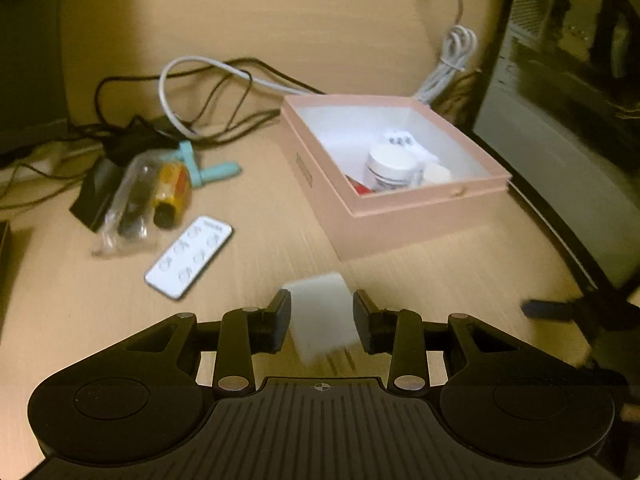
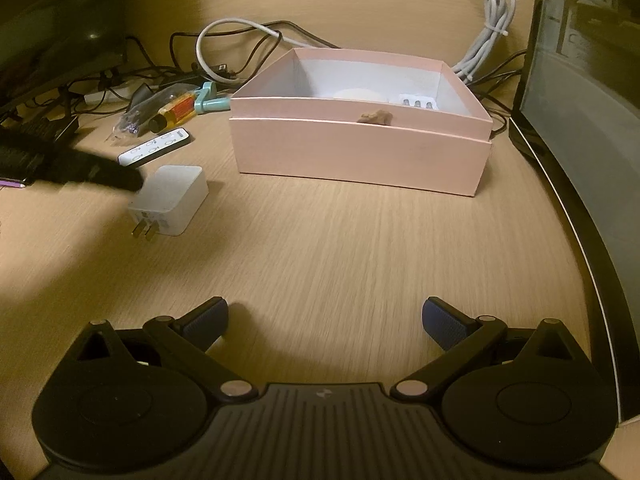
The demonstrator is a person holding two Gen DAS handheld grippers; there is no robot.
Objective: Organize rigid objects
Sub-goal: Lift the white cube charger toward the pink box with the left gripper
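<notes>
Across the whole scene runs a pale wood-grain desk point(image 2: 340, 240), lit warmly and dim at its edges, with a dark monitor point(image 2: 592, 128) standing along the right side and another dark screen point(image 2: 60, 28) at the far left. Toward the back sits a pink box point(image 2: 360, 148), open at the top and white inside; the left wrist view shows a white jar point(image 1: 390, 168) lying in it beside a blister strip point(image 1: 400, 140), a small white cap point(image 1: 436, 174) and something red point(image 1: 360, 188) at its near wall. Behind the box, black and grey cables point(image 2: 224, 44) tangle across the desk, and a bundled white cord point(image 2: 492, 32) rises at the back right. Left of the box lie a clear plastic bag point(image 1: 124, 204), a yellow bottle point(image 1: 172, 196), a teal tool point(image 1: 208, 170) and a white remote point(image 1: 188, 256), close together but apart from the box. Between the box and the near edge the desk is bare and roomy, bounded on the right by the monitor's dark base. A white plug adapter point(image 1: 320, 316) sits between the left gripper point(image 1: 322, 320) pads, prongs toward the camera; the pads close on its sides, gripping it, though blur softens the contact. The right gripper point(image 2: 324, 320) hovers over bare wood with fingers spread wide, nothing between them.
</notes>
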